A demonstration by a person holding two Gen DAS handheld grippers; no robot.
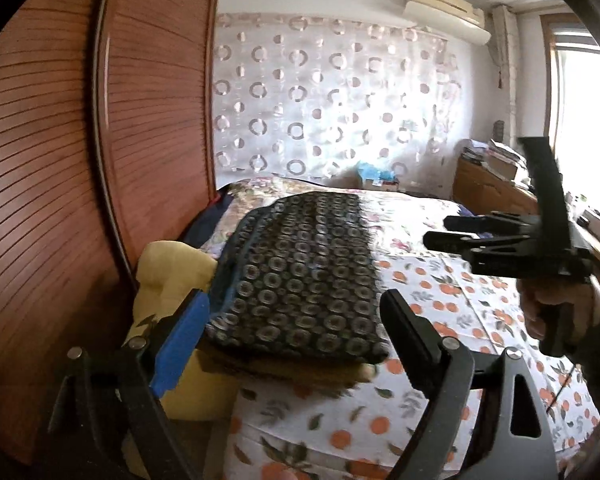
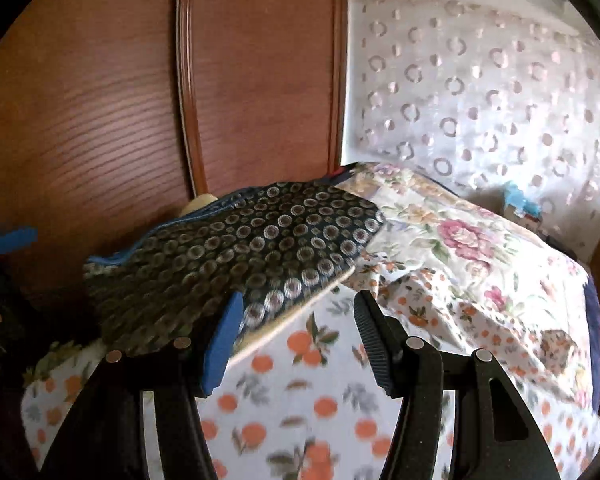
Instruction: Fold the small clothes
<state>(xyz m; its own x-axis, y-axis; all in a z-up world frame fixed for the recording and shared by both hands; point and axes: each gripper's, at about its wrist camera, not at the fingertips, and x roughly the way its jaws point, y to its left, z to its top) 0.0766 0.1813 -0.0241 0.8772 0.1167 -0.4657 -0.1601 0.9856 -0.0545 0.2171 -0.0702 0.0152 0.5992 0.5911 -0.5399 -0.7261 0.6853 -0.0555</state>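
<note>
Orange-print bedsheet (image 1: 440,304) bears folded dark cloth (image 1: 300,272) beside wooden wardrobe (image 1: 60,160).

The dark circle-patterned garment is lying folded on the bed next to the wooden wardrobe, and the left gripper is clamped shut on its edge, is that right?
Not quite. The dark circle-patterned garment does lie folded on the bed beside the wooden wardrobe, but the left gripper is open, gripping nothing. The left wrist view shows this.

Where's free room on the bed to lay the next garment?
Free: the orange-print sheet ahead of the right gripper, and in front of the floral quilt. Crowded: the wardrobe side, where the folded dark patterned garment sits on a yellow cushion.
</note>
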